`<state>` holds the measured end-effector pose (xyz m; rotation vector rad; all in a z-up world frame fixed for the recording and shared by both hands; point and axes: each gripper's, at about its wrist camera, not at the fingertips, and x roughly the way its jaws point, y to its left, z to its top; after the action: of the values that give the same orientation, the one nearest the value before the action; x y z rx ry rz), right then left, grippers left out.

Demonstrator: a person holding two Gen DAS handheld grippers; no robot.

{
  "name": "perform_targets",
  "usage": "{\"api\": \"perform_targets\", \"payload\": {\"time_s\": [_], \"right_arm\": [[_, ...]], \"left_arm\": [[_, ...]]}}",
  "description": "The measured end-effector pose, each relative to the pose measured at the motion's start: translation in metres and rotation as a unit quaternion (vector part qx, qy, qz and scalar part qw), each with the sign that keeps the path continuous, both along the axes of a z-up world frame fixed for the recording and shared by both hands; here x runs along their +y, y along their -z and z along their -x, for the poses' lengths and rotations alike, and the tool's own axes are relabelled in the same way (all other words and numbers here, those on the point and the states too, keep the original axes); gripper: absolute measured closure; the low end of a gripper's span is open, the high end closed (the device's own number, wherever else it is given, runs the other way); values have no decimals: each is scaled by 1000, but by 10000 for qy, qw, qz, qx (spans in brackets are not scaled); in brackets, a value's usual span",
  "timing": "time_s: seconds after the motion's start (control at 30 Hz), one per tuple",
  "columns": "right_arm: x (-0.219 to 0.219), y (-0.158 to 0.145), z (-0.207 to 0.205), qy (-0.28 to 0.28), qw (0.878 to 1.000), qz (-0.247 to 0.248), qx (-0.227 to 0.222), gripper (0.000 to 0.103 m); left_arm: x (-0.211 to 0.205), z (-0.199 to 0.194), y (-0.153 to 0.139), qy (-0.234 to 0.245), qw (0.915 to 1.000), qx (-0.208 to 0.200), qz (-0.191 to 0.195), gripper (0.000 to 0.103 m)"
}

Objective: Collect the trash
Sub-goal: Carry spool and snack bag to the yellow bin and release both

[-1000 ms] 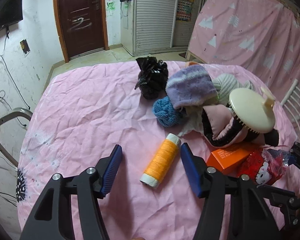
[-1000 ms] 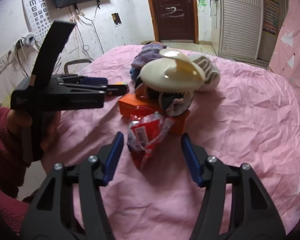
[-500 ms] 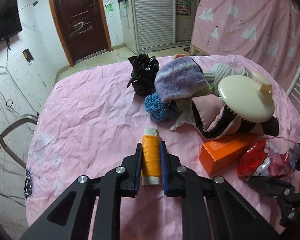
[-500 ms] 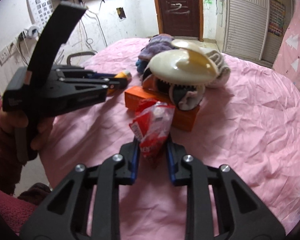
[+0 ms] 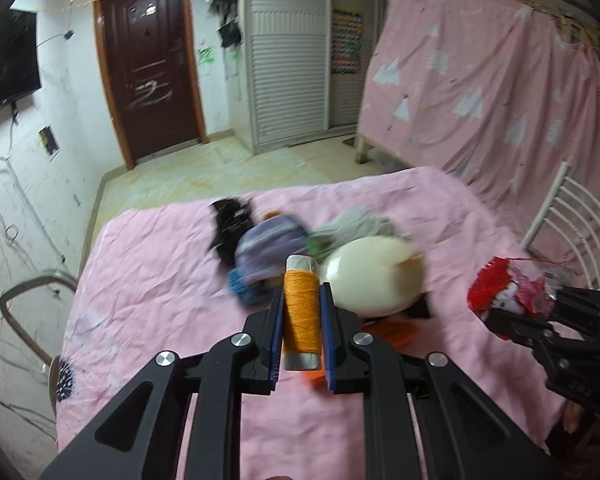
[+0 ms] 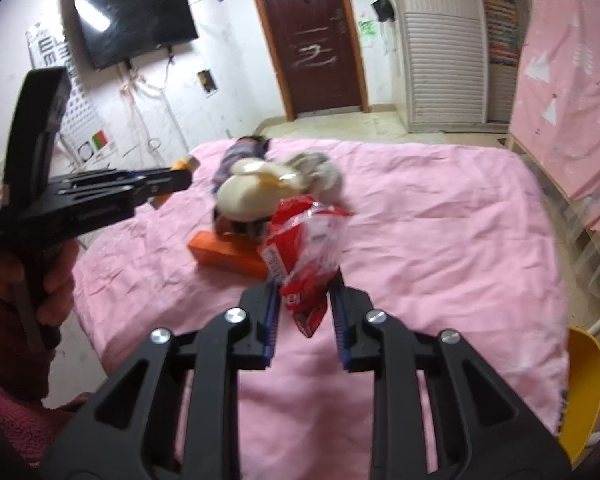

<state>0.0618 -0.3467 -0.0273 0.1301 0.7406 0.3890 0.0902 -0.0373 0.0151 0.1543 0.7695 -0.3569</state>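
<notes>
Left gripper clamped on the orange thread spool with taped grey ends. Blue-padded fingers press both sides of the wound section. Spool's long axis runs along the fingers, pointing away from the camera toward the pile; far end sticks out past the fingertips, near end sits between the pads. It's in the air above the pink wrinkled bedsheet, not touching it.

Right gripper clamped on the crinkled red-and-white plastic snack wrapper. Pads pinch its lower narrow end; a small tail hangs below the pads, the wider part fans up and forward. Barcode panel faces left in the right wrist view. Long axis roughly along the fingers, tilted slightly right. Also off the sheet. The left wrist view shows the same wrapper at right, held in the black tool.

On the sheet: orange rectangular carton lying flat, cream round plastic brush on top of it, purple knitted cloth, grey knitted cloth, black crumpled plastic bag, blue knitted bundle. All bunched together, blurred.

Left hand in a red fuzzy sleeve grips the left tool's handle.
</notes>
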Motion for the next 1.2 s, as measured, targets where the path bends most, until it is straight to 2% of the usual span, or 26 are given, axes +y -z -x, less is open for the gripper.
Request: {"api": "perform_targets", "payload": {"time_s": [0.2,0.43,0.67,0.9,1.0,1.07,1.2], "right_arm": [[-55,-7,8,545,9984,-42,-169,81],[-138,-2,31,1474,9888,34,-214,81],[-201,23,52,2074,9779,232,65,81],[-237,55,63,2427,9692,134,393,80],[-249,64,66,2525,9664,29,483,72],[-256,66,69,2570,9652,-20,479,58],[-268,68,74,2703,9617,-105,441,56]], "left_arm": [[-50,12,-15,479,9987,-42,176,96],[-124,26,-15,1129,9933,41,253,96],[-205,47,-12,1850,9821,147,311,96],[-278,68,-3,2414,9692,341,344,96],[-302,74,5,2574,9647,452,343,96],[-315,75,11,2646,9621,556,338,96],[-336,78,22,2738,9587,697,315,96]]}}
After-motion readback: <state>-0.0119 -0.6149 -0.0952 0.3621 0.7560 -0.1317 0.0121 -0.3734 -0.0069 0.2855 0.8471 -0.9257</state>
